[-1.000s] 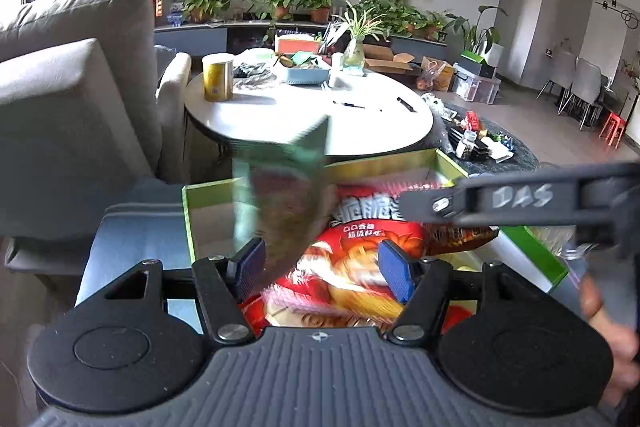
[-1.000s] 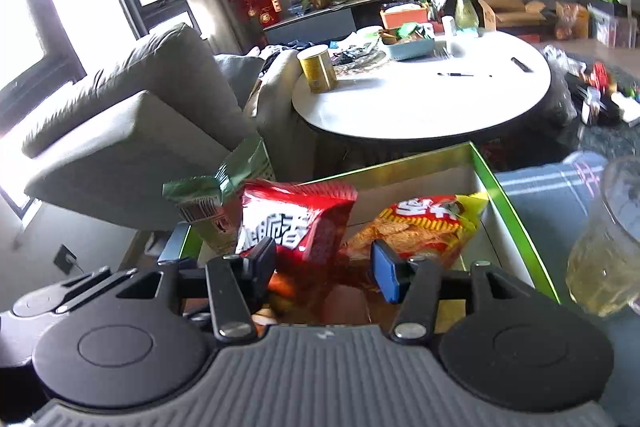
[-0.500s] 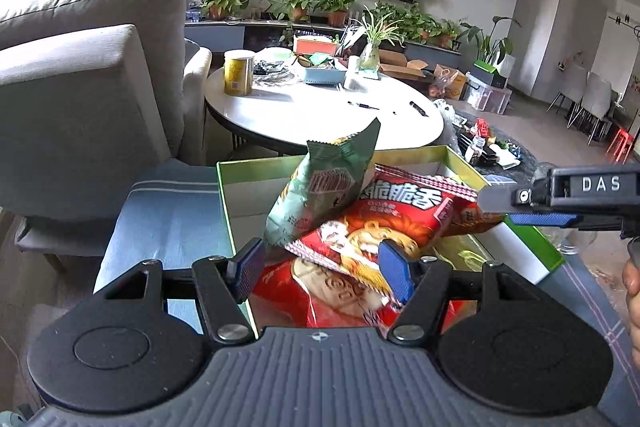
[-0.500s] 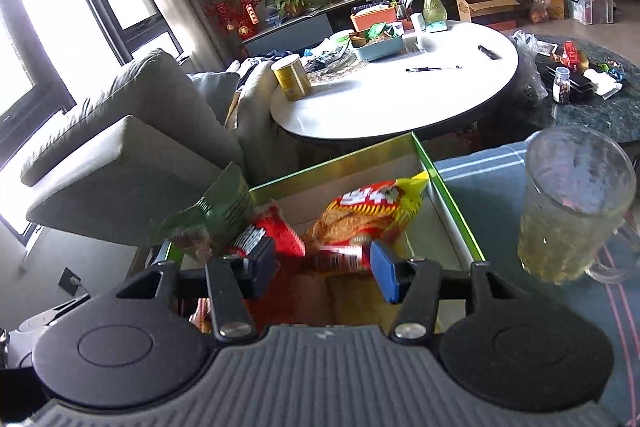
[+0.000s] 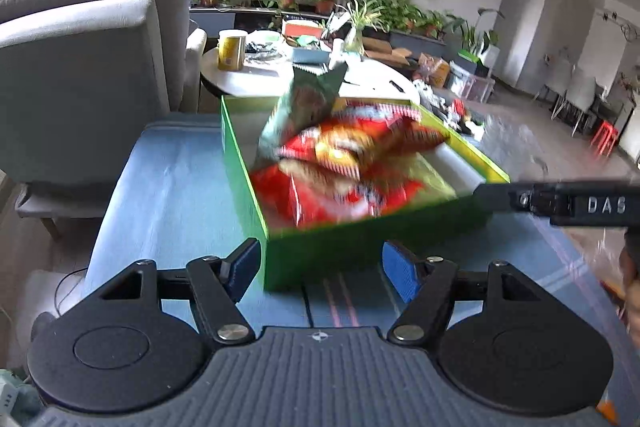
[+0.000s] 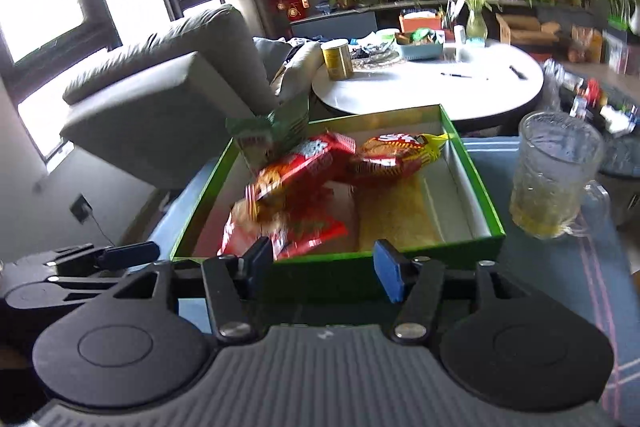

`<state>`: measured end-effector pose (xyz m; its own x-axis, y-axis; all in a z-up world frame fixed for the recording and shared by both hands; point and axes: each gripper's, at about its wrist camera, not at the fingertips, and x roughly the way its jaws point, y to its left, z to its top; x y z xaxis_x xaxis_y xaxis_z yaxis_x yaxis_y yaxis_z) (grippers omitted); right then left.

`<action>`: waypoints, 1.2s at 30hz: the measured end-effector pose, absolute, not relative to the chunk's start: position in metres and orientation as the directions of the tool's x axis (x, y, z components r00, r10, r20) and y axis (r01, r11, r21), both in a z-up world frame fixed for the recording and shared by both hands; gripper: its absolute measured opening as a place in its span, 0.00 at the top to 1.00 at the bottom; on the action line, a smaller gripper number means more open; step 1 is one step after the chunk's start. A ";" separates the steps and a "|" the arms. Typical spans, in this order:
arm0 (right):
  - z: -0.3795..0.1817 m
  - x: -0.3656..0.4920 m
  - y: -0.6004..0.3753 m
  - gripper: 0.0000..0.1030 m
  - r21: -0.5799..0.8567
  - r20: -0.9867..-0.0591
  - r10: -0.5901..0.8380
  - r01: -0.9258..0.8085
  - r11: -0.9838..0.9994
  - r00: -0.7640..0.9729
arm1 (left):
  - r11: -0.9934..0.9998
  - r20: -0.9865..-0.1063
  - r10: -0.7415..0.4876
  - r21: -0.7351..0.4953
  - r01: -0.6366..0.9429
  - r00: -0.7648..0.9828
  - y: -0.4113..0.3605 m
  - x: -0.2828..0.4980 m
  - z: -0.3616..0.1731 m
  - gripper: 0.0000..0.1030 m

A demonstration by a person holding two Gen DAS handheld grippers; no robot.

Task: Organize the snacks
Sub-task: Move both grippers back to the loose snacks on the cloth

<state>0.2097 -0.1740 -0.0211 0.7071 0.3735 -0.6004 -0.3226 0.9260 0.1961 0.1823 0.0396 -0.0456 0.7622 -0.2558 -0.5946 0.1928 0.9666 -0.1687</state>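
A green box [image 5: 244, 183] stands on a blue striped cloth and holds several snack bags. A green bag [image 5: 304, 107] leans upright at its far left. A red bag [image 5: 352, 155] lies over another red bag [image 5: 320, 203]. In the right wrist view an orange-and-yellow bag [image 6: 400, 155] lies at the back of the box [image 6: 476, 187]. My left gripper [image 5: 320, 273] hovers before the box's near corner, its jaws opening and empty. My right gripper [image 6: 324, 267] hangs before the front wall, its jaws also opening, with nothing between them.
A glass mug [image 6: 552, 179] of yellowish drink stands right of the box. A grey sofa [image 5: 80, 67] is on the left. Behind the box a round white table [image 6: 440, 87] carries a yellow can [image 6: 338, 59] and clutter. A hand shows at the right edge of the left wrist view.
Both grippers have drawn back out of the box to in front of its near wall. The bags that stood between their jaws now lie in the box. Both pairs of jaws stand wider.
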 end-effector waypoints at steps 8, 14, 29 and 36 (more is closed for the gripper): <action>-0.038 0.170 -0.180 0.52 0.225 -0.613 0.394 -0.327 0.918 0.685 | 0.965 -0.595 -0.261 -0.180 0.190 0.760 0.039 0.138 -0.053 0.34; -0.042 0.140 -0.172 0.51 0.218 -0.628 0.377 -0.311 0.925 0.681 | 0.969 -0.597 -0.245 -0.151 0.193 0.763 0.035 0.114 -0.053 0.32; -0.041 0.087 -0.174 0.40 0.207 -0.606 0.356 -0.291 0.934 0.712 | 0.967 -0.621 -0.253 -0.152 0.202 0.742 0.035 0.079 -0.067 0.32; -0.043 0.079 -0.176 0.40 0.227 -0.612 0.357 -0.276 0.934 0.706 | 0.972 -0.654 -0.230 -0.116 0.205 0.721 0.035 0.078 -0.079 0.31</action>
